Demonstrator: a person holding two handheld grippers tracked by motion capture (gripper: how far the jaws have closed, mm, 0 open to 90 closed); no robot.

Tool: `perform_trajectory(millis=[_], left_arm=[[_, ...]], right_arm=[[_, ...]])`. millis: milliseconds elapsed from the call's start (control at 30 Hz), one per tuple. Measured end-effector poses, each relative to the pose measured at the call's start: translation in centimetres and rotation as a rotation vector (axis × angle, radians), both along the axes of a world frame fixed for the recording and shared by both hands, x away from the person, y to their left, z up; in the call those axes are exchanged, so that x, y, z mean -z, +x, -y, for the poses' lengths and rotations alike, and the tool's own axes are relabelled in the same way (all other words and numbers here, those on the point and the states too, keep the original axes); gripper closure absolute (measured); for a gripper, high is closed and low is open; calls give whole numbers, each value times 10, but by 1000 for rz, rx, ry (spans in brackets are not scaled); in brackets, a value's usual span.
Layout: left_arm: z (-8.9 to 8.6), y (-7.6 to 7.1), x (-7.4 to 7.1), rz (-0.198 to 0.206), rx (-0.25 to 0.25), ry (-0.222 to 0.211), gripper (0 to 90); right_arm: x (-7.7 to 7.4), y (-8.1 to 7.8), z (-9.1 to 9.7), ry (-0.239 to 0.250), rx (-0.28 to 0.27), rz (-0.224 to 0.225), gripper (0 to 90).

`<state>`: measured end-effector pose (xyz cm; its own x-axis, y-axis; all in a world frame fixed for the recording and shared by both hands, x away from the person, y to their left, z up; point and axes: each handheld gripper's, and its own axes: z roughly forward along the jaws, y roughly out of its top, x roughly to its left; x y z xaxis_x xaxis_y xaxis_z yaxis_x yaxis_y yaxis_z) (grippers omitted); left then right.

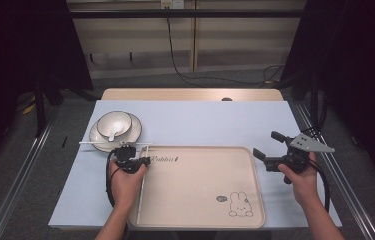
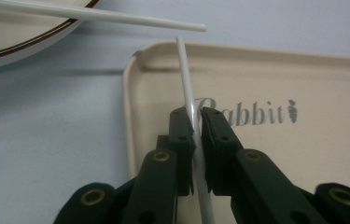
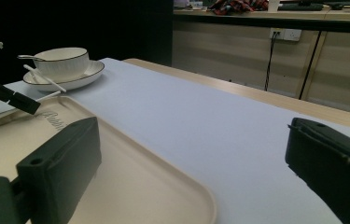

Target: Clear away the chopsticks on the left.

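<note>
Your left gripper (image 2: pixel 194 122) pinches a thin white plastic chopstick (image 2: pixel 187 84) over the cream rectangular tray (image 2: pixel 275 154); your right gripper (image 3: pixel 191 163) gapes wide.

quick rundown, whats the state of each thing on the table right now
left hand-held gripper: shut on chopstick
chopstick: held, over tray's left edge
second chopstick: resting across plate rim
right hand-held gripper: open, holding nothing
bowl: upright on plate, spoon inside
tray: flat, bare
</note>
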<state>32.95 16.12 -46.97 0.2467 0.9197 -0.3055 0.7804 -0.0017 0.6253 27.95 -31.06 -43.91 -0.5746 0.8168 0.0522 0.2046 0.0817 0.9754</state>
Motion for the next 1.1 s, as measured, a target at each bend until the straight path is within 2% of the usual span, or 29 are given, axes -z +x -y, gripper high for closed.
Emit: perform_trajectory(millis=[133,200,267,433,467,667,800,1000,1067,1100], left_arm=[[-3,1,1,-14,11,30,824],[-4,1,1,-14,8,23,823],[-3,1,1,-4,3,35,819],[-4,1,1,-9,18,46,813],[-4,1,1,1,13,58,813],[-3,1,1,-5,9,49,796],[-3,1,1,5,11,64,796],[-3,1,-1,2,3,41,767],[-5,2,-5,17,5,52,760],[-6,2,-7,23,8,41,751]], right_arm=[[0,0,1,0,-3,5,26],[0,0,1,3,-5,6,26],[0,0,1,5,-8,9,26],[0,0,1,5,-8,5,26],[0,0,1,6,-3,3,26],[0,1,1,3,-6,3,26],[0,1,1,9,-6,3,26],[0,1,0,9,-10,0,26],[0,1,0,9,-7,-2,26],[1,1,1,6,-10,2,26]])
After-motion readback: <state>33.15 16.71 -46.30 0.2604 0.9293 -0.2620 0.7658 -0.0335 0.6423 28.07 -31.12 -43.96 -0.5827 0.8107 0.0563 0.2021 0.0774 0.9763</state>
